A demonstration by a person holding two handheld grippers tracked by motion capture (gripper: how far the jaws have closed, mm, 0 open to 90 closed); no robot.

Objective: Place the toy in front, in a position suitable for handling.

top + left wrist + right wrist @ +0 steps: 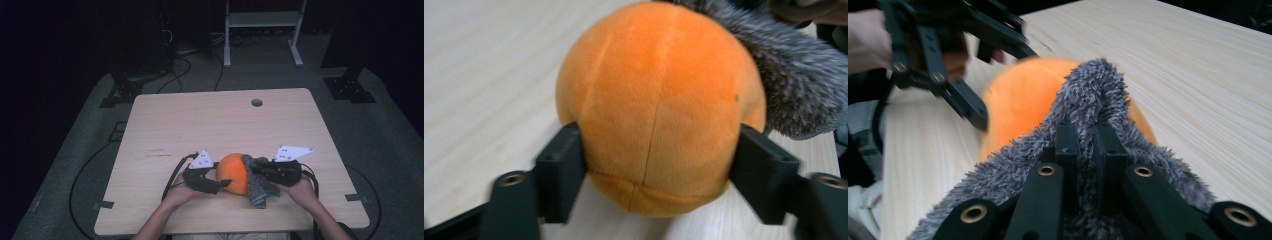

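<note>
While the orange plush ball sits on the light wooden tabletop, near the edge closest to the person, two claws meet at it from both sides. The left claw comes in from the left. In the left gripper view the ball is very close, and the two black jaws press against its soft sides, one on each side, low down. So the left claw is pinching the ball. The seam of the ball runs down its middle.

A fuzzy grey cloth lies over the right side of the ball and hangs down to the tabletop. The right claw comes in from the right. In the right gripper view its jaws are pressed close together on a fold of the grey cloth, which stands up in a little ridge. The right claw is pinching that cloth. Behind the ridge you can see the orange ball, and farther back the left claw touching it.

A hand holds the left claw and another hand holds the right one.
</note>
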